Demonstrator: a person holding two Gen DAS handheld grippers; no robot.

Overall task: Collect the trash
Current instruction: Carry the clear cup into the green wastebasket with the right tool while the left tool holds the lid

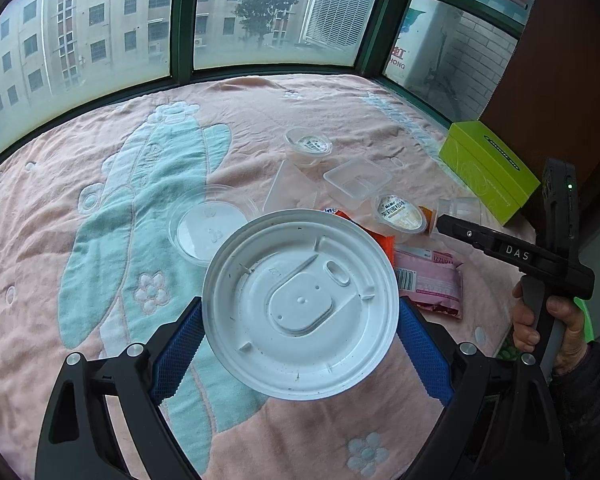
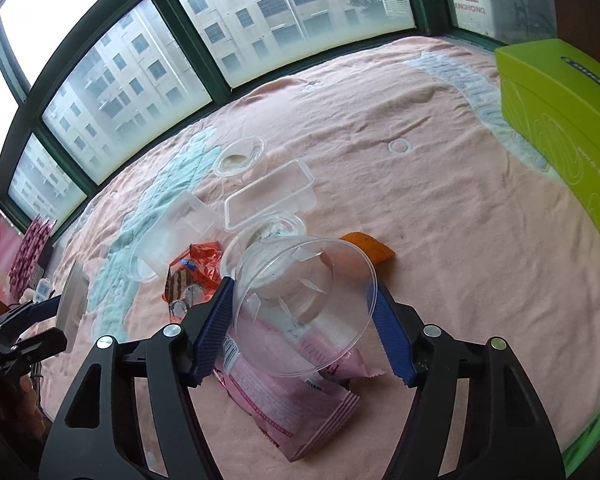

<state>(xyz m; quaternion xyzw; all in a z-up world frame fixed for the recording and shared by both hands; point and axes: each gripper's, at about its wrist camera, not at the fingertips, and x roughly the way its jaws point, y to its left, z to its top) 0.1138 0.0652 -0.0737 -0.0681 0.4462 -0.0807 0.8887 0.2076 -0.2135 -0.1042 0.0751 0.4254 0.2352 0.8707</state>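
Observation:
My left gripper (image 1: pixel 300 328) is shut on a white plastic lid (image 1: pixel 300 304), held by its rim above the pink blanket (image 1: pixel 60 208). My right gripper (image 2: pixel 302 320) is shut on a clear plastic cup (image 2: pixel 300 296), held on its side over a pink snack wrapper (image 2: pixel 284 404). More trash lies on the blanket: a clear round lid (image 1: pixel 204 224), clear rectangular containers (image 1: pixel 356 180), small pudding cups (image 1: pixel 308 146), and an orange wrapper (image 2: pixel 198 268). The right gripper also shows in the left wrist view (image 1: pixel 452 228) with the clear cup (image 1: pixel 458 208).
A lime-green tissue box (image 1: pixel 488 168) stands at the blanket's right edge by a brown wall. Green-framed windows (image 1: pixel 180 20) run along the far edge. A green object (image 2: pixel 592 432) sits at the near right edge.

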